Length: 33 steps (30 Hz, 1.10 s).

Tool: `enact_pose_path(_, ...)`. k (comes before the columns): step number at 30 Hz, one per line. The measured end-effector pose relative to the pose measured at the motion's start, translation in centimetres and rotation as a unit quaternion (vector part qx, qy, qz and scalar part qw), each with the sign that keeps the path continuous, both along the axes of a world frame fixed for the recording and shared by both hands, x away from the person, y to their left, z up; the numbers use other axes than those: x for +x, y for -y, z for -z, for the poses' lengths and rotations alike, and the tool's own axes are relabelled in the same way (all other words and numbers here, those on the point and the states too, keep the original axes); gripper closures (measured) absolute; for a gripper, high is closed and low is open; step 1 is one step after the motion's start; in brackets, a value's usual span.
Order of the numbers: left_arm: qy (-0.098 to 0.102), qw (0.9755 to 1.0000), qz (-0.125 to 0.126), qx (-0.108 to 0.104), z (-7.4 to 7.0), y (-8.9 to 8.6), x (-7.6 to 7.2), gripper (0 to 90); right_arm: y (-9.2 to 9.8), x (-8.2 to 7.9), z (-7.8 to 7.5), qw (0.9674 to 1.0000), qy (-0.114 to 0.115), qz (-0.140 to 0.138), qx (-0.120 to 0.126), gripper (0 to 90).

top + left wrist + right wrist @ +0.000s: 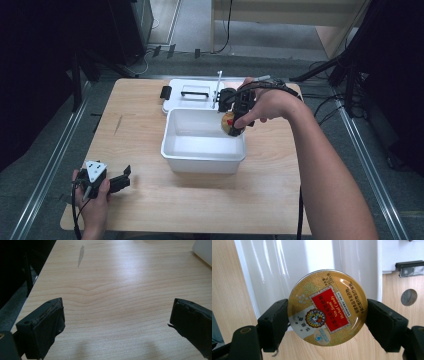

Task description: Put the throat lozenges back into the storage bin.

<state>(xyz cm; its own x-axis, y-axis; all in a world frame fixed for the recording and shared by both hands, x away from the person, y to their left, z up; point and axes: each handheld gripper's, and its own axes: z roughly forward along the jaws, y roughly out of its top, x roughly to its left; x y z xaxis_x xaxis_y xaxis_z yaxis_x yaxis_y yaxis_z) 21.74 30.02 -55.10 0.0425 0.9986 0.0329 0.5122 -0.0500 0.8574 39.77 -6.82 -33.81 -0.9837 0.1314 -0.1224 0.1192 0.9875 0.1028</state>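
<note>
Fingers point(274, 325) of the right gripper point(235, 120) clamp a candy tin point(327, 307) above the white tub point(202, 150); left gripper point(117, 322) gapes empty. Wooden bench point(275, 190), grey floor point(45, 165); the right gripper view reveals the tin's red label.

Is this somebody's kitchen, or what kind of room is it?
Probably not a kitchen; it looks like a lab or recording workroom. A small wooden table stands on a grey floor between metal rails, cables trail across the floor, and a person holds a gripper in each hand.

table point(150, 210): light wood, ctr frame | floor point(45, 150): grey, metal rails point(65, 145) L+R | dark curtains point(30, 75) upper L+R | light cabinet point(290, 15) top.
</note>
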Motion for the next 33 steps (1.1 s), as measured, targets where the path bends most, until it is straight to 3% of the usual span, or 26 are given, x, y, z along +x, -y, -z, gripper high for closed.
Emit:
enact_pose_path(14, 0.001, 1.0, 0.0, -0.003, 0.0, 0.0, 0.0, 0.2, -0.7, 0.2, 3.0, 0.9998, -0.009, -0.015, -0.004, 22.3)
enact_pose_path(33, 0.001, 1.0, 0.001, -0.001, 0.0, 0.0, 0.0, 0.1, -0.4, 0.4, 5.2, 0.9997, -0.015, -0.019, 0.0, 22.3)
